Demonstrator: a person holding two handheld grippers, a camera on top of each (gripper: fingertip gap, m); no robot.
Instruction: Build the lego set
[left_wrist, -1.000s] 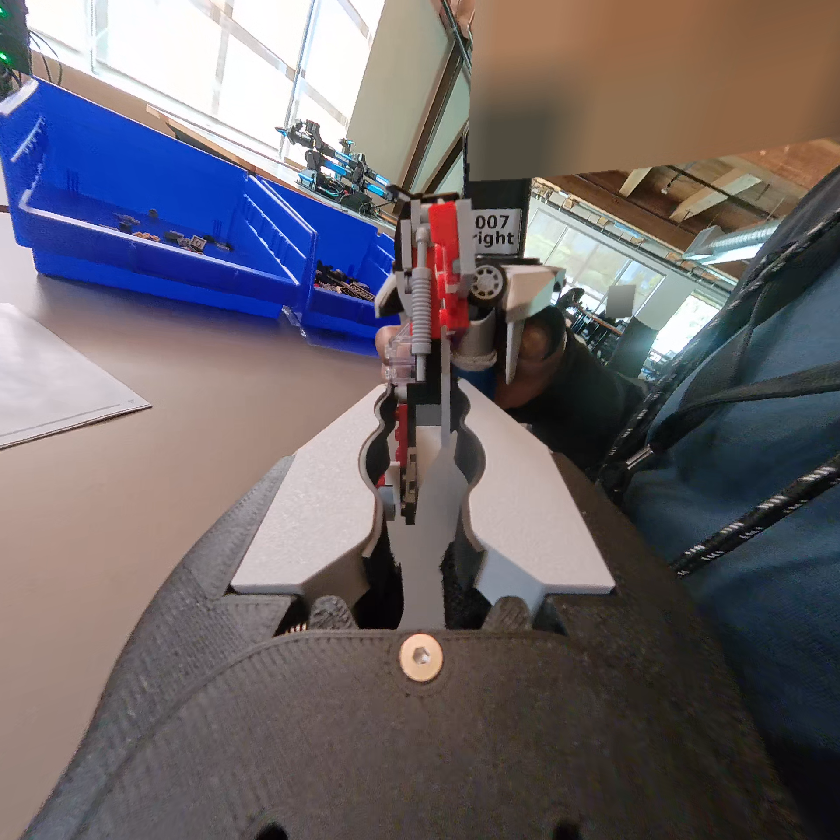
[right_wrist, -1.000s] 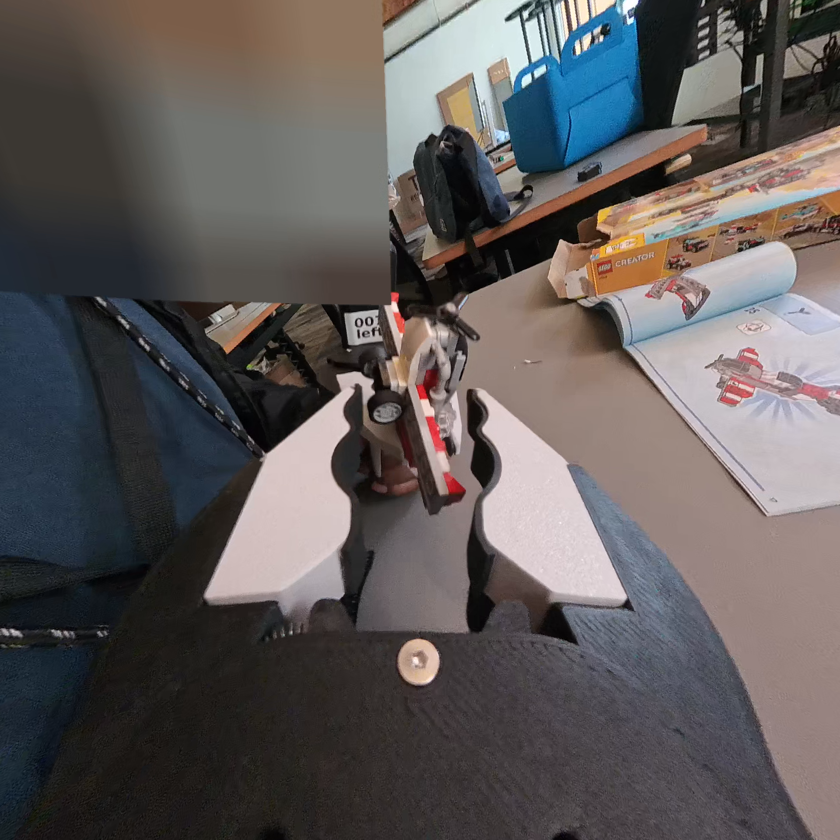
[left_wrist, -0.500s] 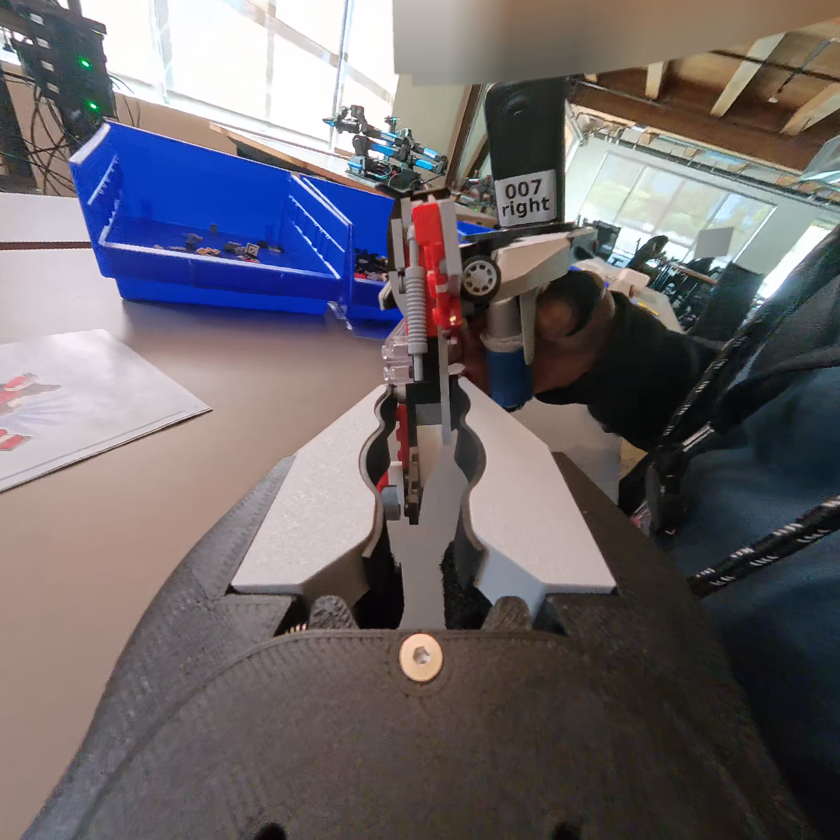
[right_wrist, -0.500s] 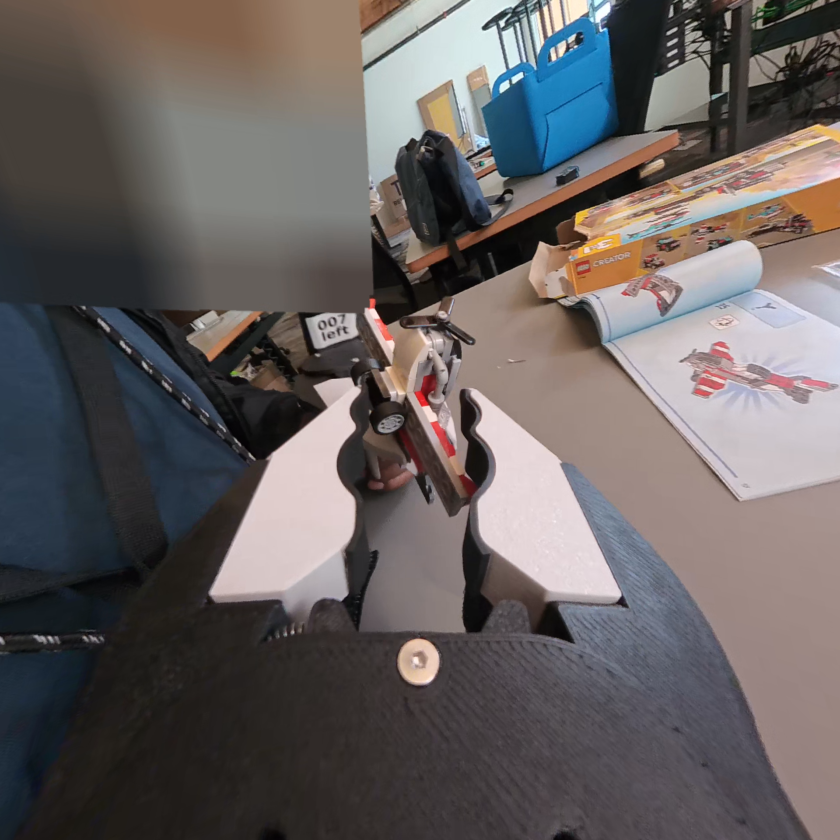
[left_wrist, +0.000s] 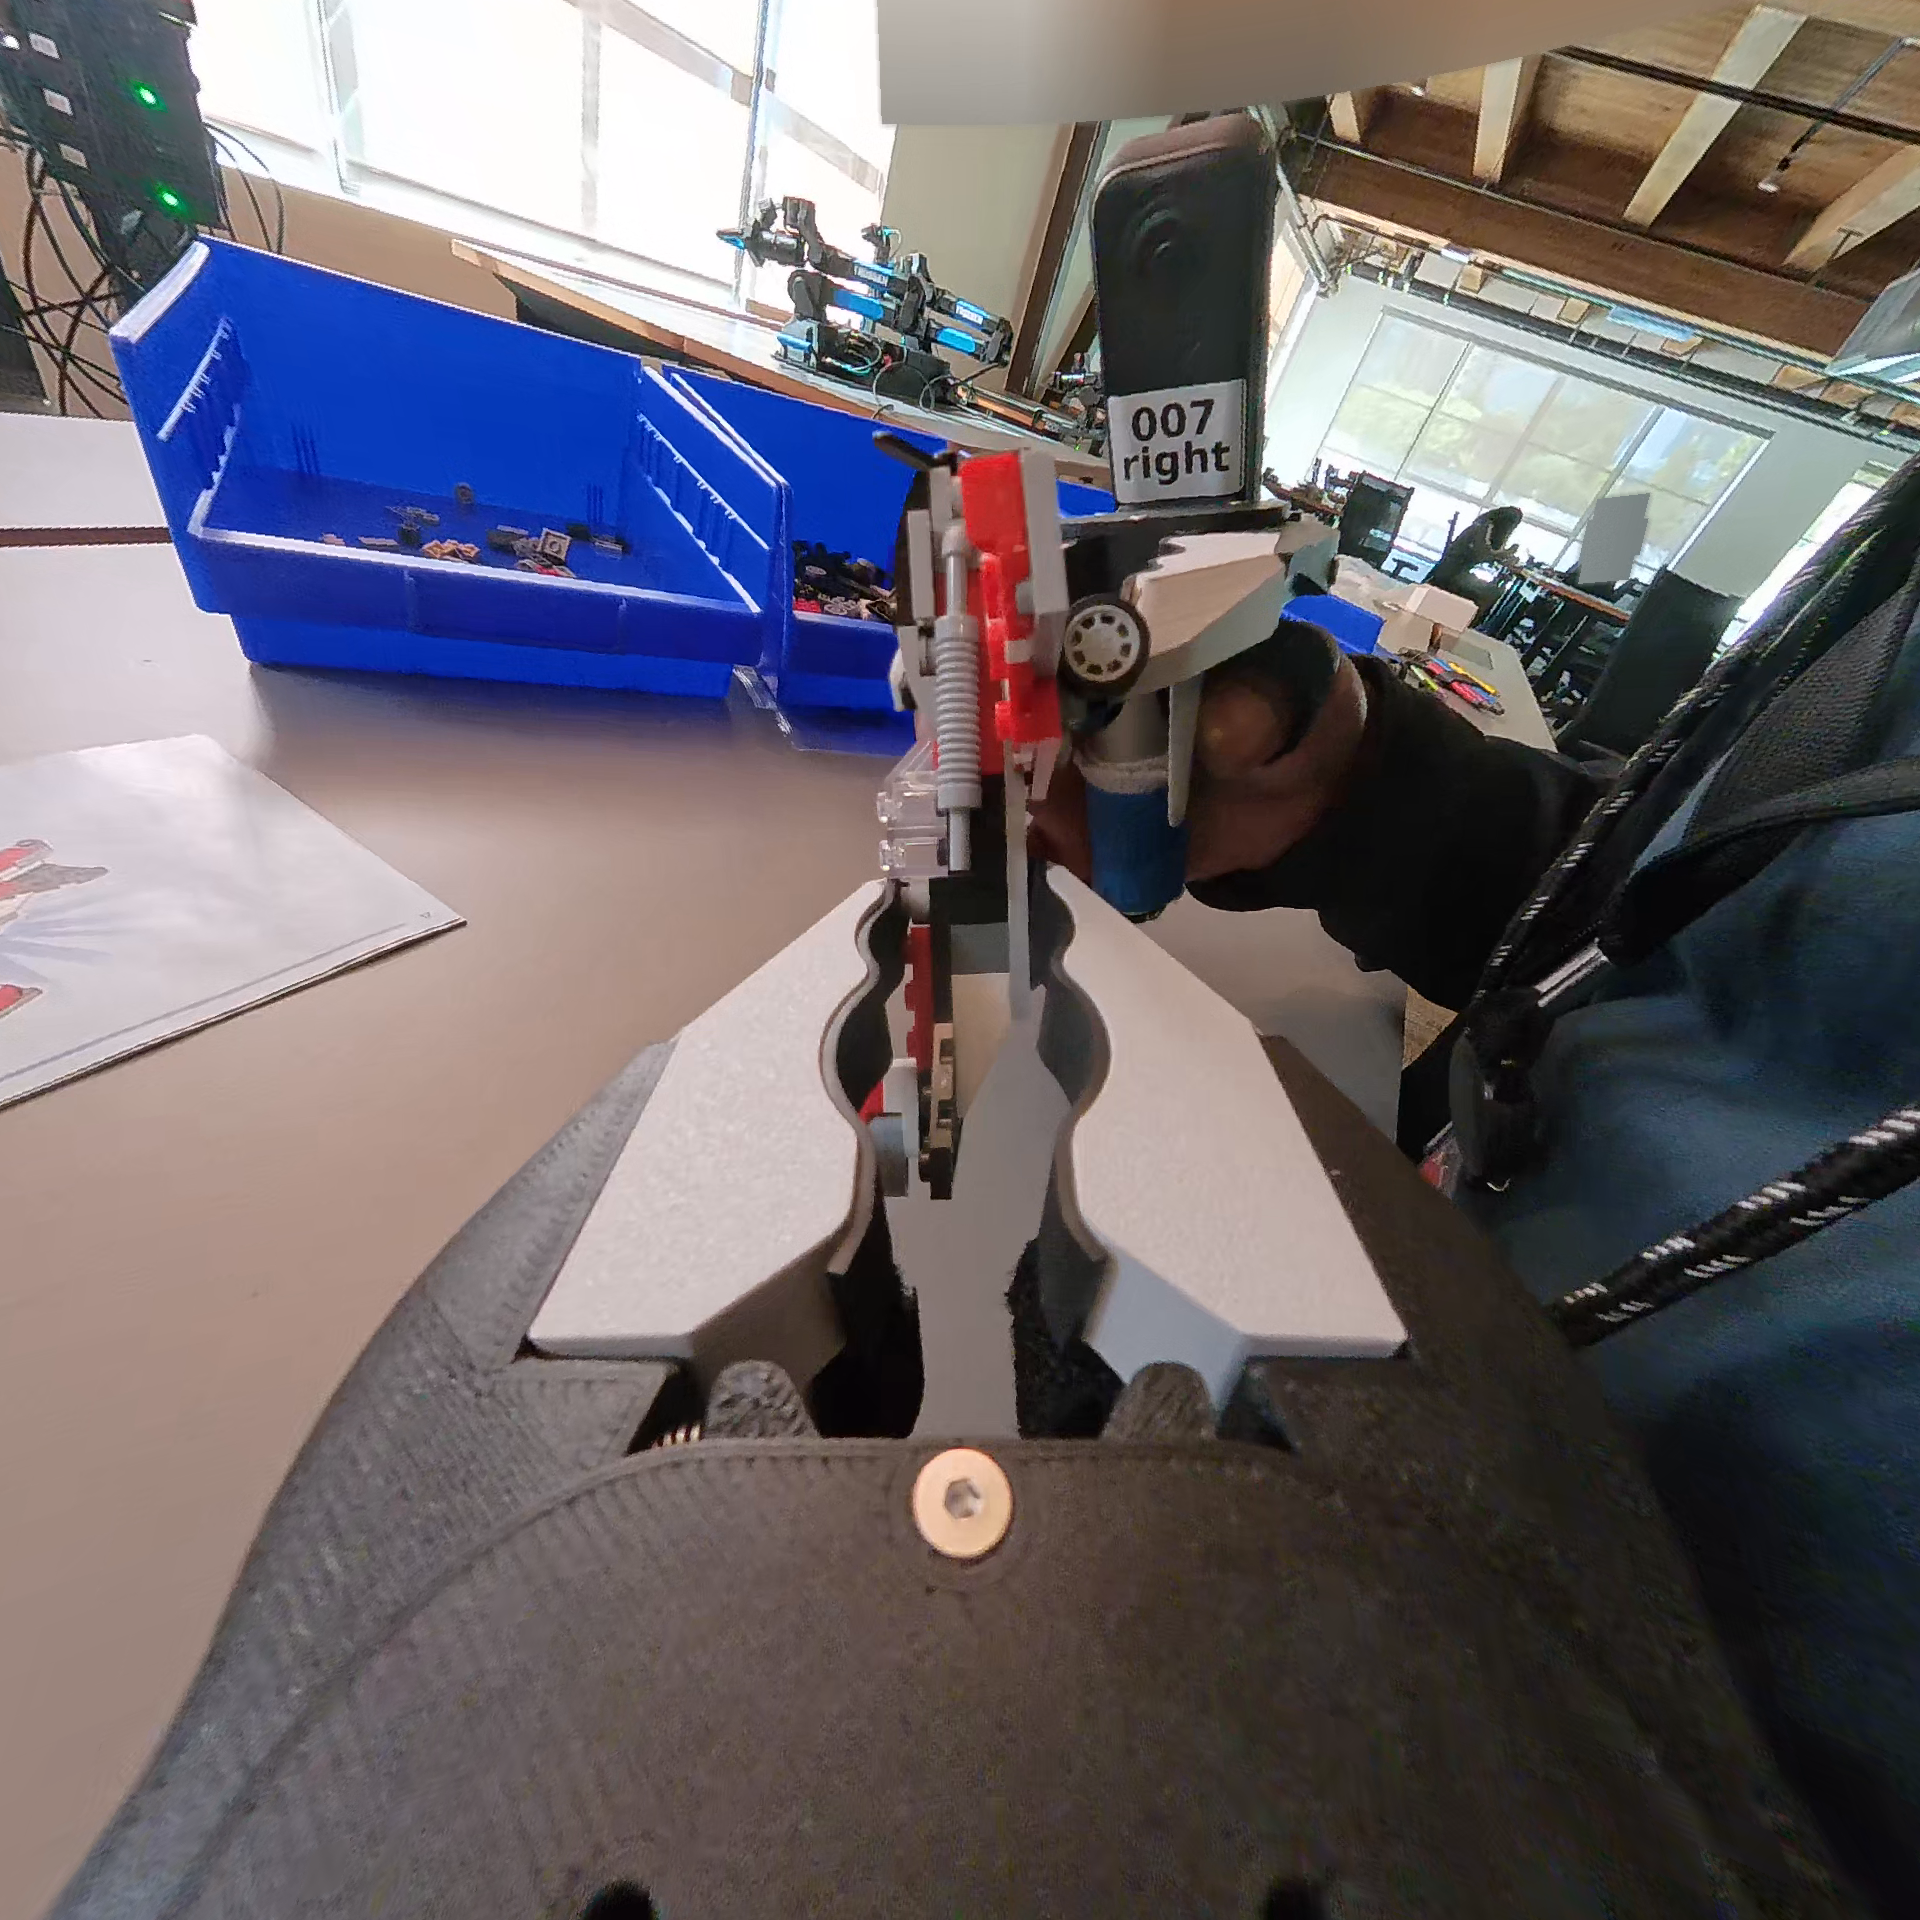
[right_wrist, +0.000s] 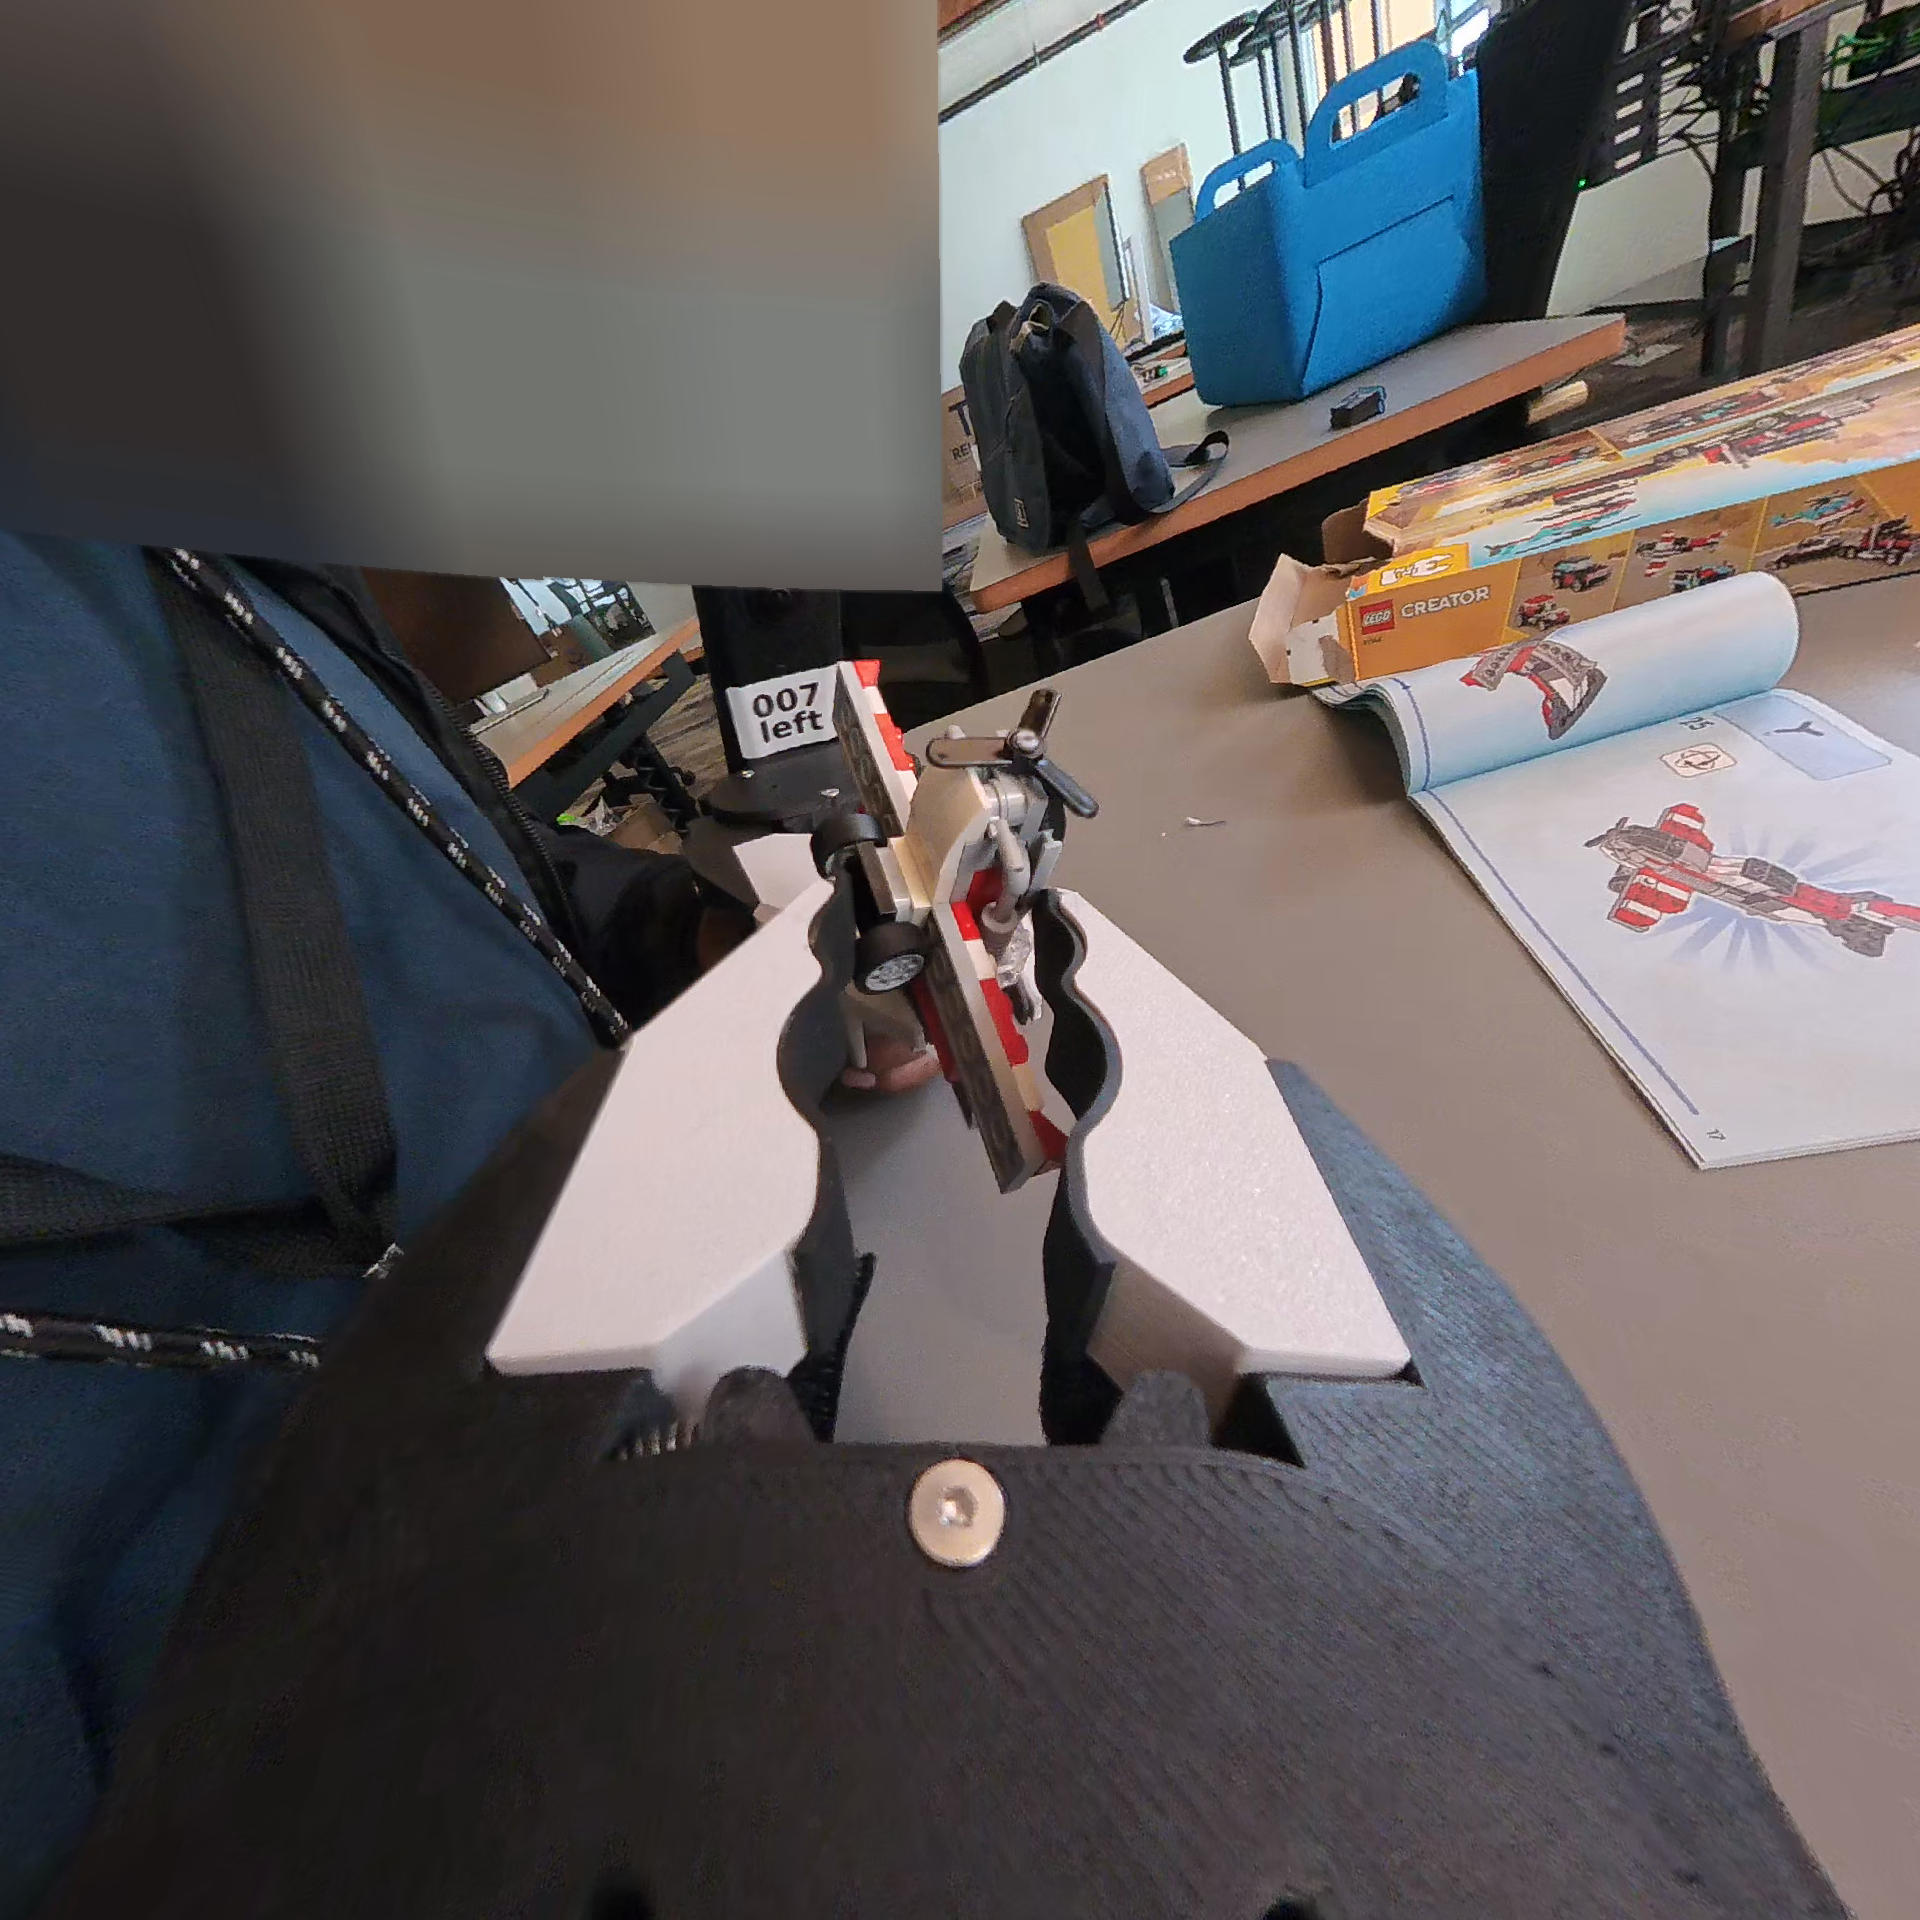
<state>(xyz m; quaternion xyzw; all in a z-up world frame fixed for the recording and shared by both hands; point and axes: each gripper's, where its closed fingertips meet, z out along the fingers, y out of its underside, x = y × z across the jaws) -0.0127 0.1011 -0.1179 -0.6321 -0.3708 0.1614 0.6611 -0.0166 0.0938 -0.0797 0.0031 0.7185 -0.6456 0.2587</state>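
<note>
Compared with a second ago, both cameras have swung so more of the table (left_wrist: 312, 1039) shows: the instruction booklet (right_wrist: 1704, 894) now sits fuller in the right wrist view and the blue bins (left_wrist: 447, 540) have slid toward the middle of the left one. The grip itself looks unchanged.

Closest in, the left gripper (left_wrist: 961, 935) has its jaws closed narrow on the lego plane (left_wrist: 977, 665), pinching the red, white and black tail end so the model stands upright out of the tips, grey spring piece facing left and a small wheel on the right side. Just behind the model is the right gripper (left_wrist: 1195, 613), its grey fingers (left_wrist: 1216, 613) right up against the wheel side, with a hand in a dark sleeve (left_wrist: 1455, 821) behind it.

From the right wrist view, the right gripper (right_wrist: 945, 997) has its jaws moderately open around the plane's striped wing (right_wrist: 987, 1039). The right jaw looks to touch the wing edge, the left one stands clear, so it's not clamped. The propeller (right_wrist: 1013, 748) pokes up past the tips.

Farther out, the open booklet lies on the table, with the yellow set box (right_wrist: 1621, 551) just behind it. Loose pieces sit in the bins. A dark backpack (right_wrist: 1049, 416) and a blue tote (right_wrist: 1340, 260) are on a separate table well beyond.
</note>
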